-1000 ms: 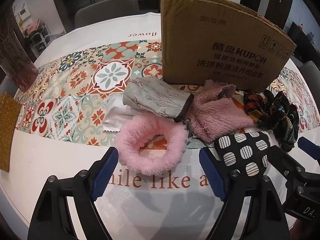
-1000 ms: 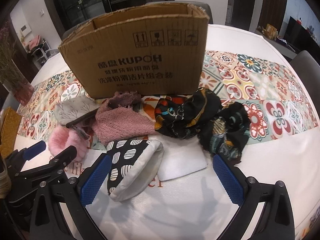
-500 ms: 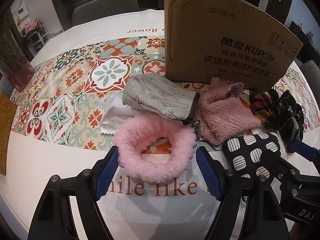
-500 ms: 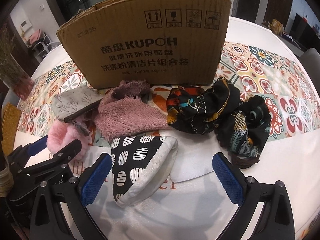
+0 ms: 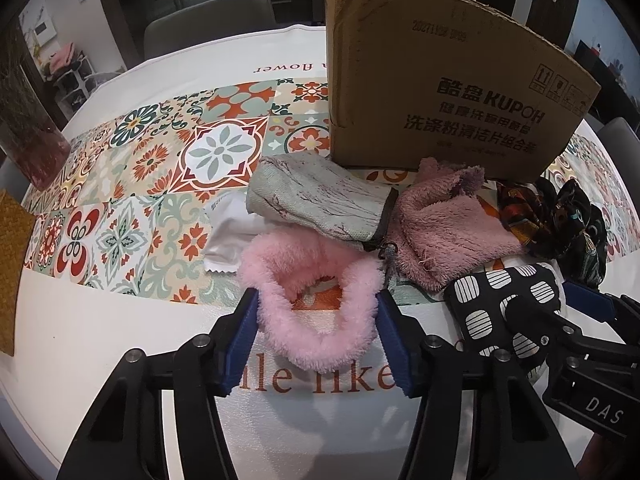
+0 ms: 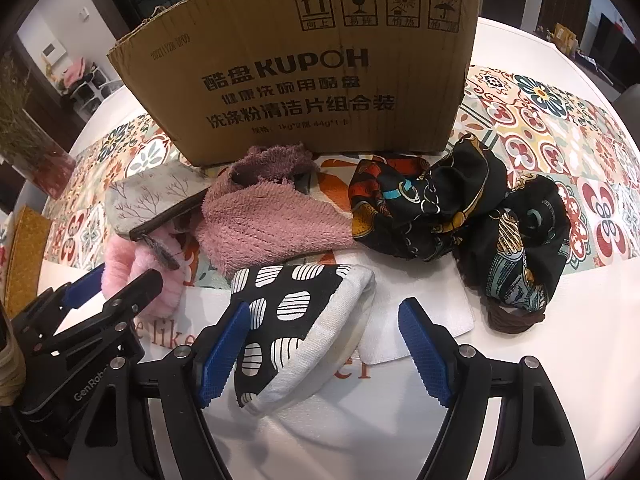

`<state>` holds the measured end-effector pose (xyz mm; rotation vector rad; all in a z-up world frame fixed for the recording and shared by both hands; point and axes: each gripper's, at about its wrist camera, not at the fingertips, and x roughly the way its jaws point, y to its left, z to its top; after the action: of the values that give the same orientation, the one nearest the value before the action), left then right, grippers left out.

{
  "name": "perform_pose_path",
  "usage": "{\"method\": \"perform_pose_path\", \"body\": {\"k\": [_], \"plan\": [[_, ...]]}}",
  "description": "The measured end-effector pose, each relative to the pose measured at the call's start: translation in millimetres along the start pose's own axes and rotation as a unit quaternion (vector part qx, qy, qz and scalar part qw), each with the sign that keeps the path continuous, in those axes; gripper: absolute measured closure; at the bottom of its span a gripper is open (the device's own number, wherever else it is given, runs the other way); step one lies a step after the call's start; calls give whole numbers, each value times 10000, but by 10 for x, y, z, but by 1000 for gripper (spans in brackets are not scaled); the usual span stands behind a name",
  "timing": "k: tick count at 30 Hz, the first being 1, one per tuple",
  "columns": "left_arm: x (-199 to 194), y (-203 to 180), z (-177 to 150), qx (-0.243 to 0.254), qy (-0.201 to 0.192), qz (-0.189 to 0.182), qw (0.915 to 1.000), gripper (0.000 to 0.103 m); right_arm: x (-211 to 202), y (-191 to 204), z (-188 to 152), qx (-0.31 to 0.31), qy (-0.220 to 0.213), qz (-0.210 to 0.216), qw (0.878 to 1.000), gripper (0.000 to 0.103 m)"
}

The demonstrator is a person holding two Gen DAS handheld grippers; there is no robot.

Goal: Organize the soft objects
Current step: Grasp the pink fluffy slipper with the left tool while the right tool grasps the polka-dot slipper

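Left wrist view: your left gripper (image 5: 316, 336) straddles the pink fluffy ring (image 5: 310, 304) on the table (image 5: 100, 340), jaws closing, pads already at its two outer sides; it lies flat, dead ahead between the fingers. Right wrist view: your right gripper (image 6: 322, 344) is closing too; the spotted pouch (image 6: 296, 320) sits toward its left pad, touching it, right pad apart, long axis slanting up-right. Cardboard box (image 6: 304, 64) stands just behind the pile. Each hand is nearest its own item.
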<state>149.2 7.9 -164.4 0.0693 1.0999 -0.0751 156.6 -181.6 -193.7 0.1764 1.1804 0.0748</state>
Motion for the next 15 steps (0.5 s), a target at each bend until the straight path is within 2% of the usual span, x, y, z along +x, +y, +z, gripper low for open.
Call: {"method": "perform_pose_path", "body": {"k": [7,15], "plan": [[-32,8,-3,-10,-28,-33,10000,59,9,16,-12,6,64,170,9998,44],[-53,-17,0,68,-70,-173,9998,78,50,75,-26,-34,131,399,9991,67]]}}
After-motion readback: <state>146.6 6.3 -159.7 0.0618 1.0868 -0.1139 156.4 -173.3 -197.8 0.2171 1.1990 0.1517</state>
